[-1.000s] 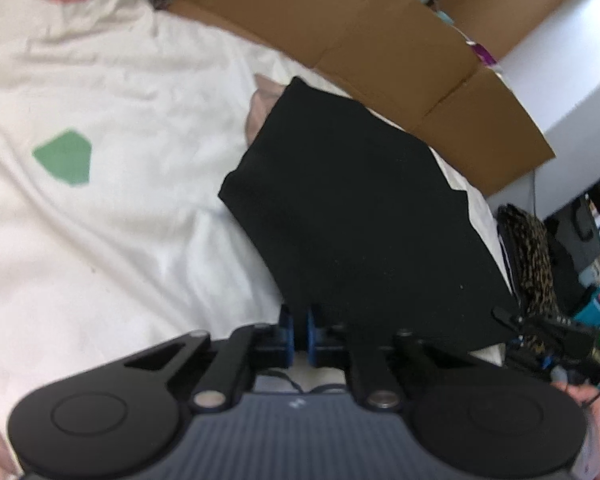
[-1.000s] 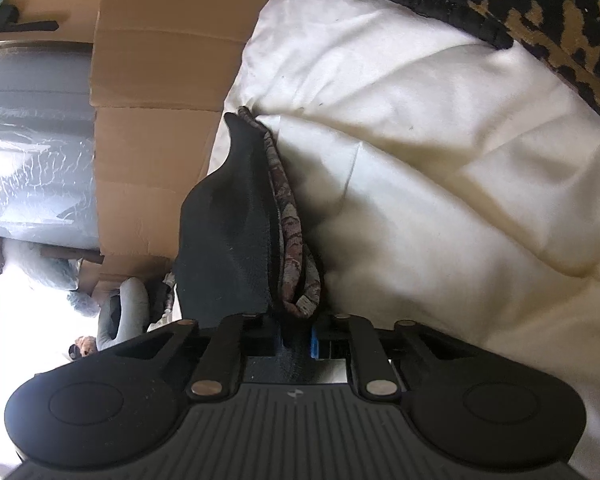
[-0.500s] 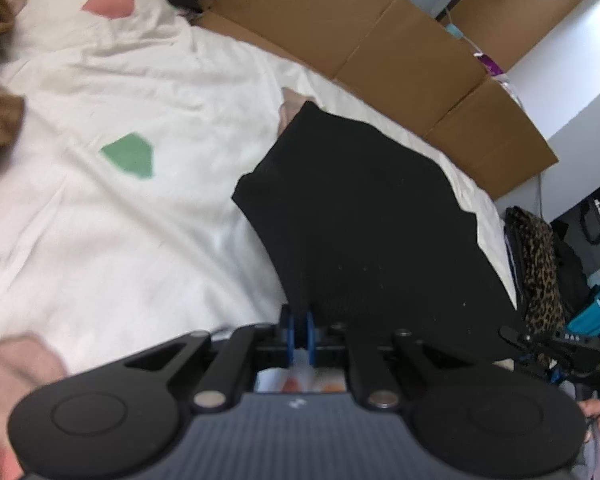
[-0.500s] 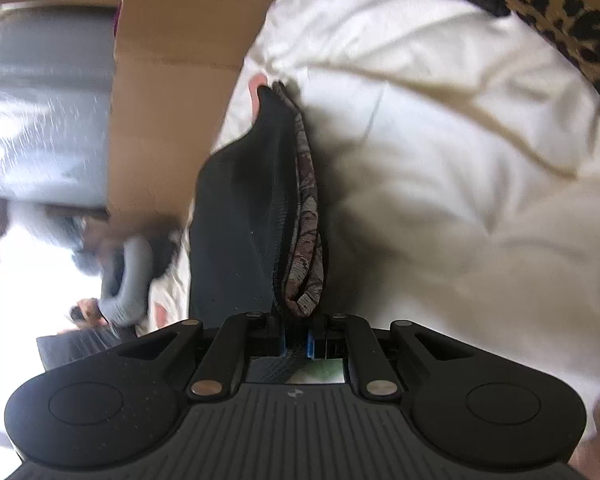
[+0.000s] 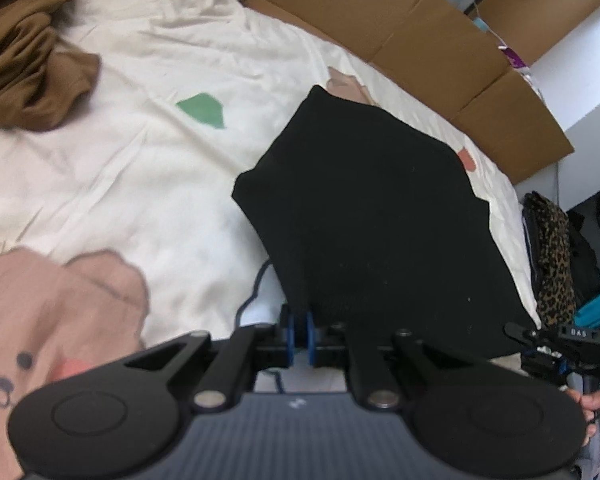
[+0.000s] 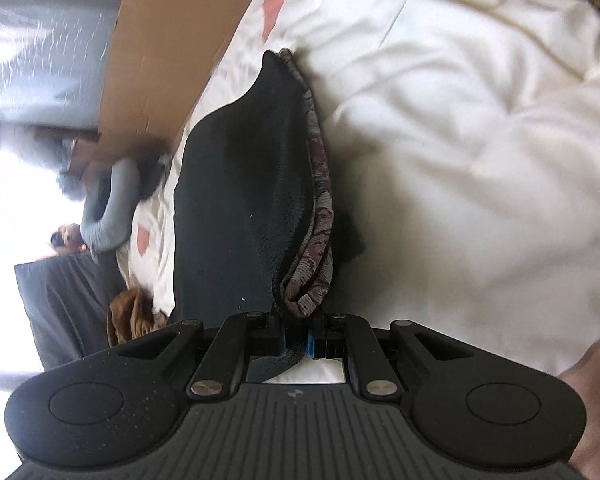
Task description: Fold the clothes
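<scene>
Black cloth, a garment (image 5: 376, 216) with a patterned inner layer (image 6: 320, 216), hangs stretched between the two tools above the sheet (image 5: 100, 168), one near corner pinched in each. The left gripper (image 5: 299, 334) is clamped on the left corner, its blue pads (image 5: 288, 332) pressed together with cloth between them; the right gripper (image 6: 296, 340) is clamped on the other corner, where both layers bunch into the jaws. To fold well, I judge that the two hands should keep level with each other, so the held edge stays taut and straight, then carry that edge over the far part until the edges meet. Lowering both corners together should avoid a skewed crease. The patterned layer looks thick at the right pinch and may slip, so a firm, steady grip matters. A brown heap (image 5: 28, 60) lies well apart.
</scene>
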